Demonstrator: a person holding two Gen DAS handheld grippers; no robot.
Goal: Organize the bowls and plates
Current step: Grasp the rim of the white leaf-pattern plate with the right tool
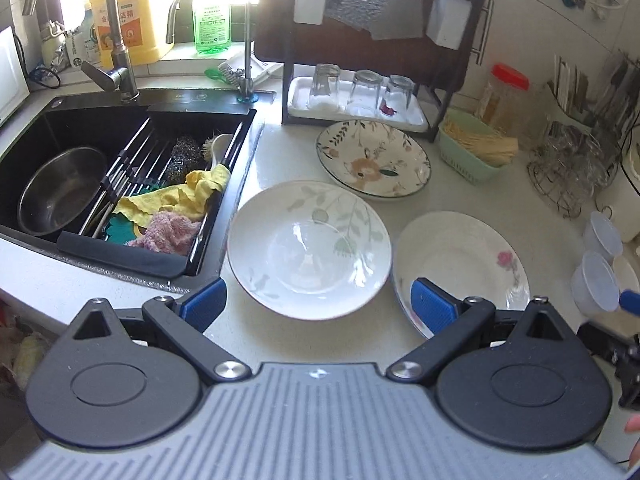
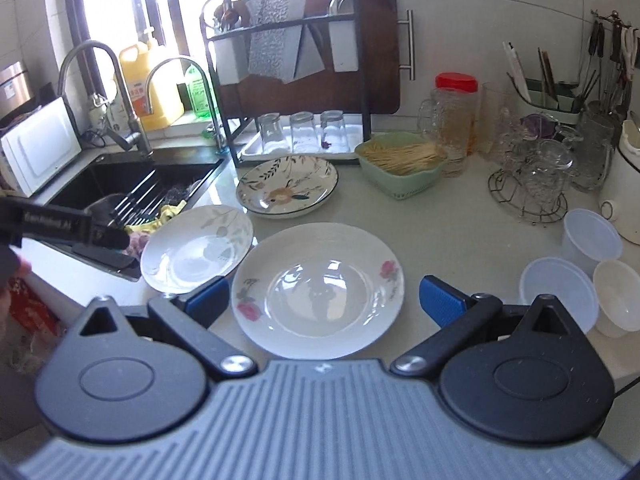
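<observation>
Left hand-held gripper point(image 1: 318, 306) is held with fingers spread wide, nothing between them, above the near edge of the leaf plate point(image 1: 309, 249). Right hand-held gripper point(image 2: 325, 300) is likewise spread and empty, above the rose plate point(image 2: 318, 286).

Three plates are seen on the pale surface point(image 2: 460, 232): leaf plate beside the sink point(image 1: 100, 176), rose plate just right of it, flower plate point(image 1: 374, 160) behind both, before the glass rack point(image 1: 360, 80). Plastic bowls point(image 2: 592, 280) are grouped at far right, touching one another. A green basket point(image 2: 400, 166) sits near the rack.
</observation>
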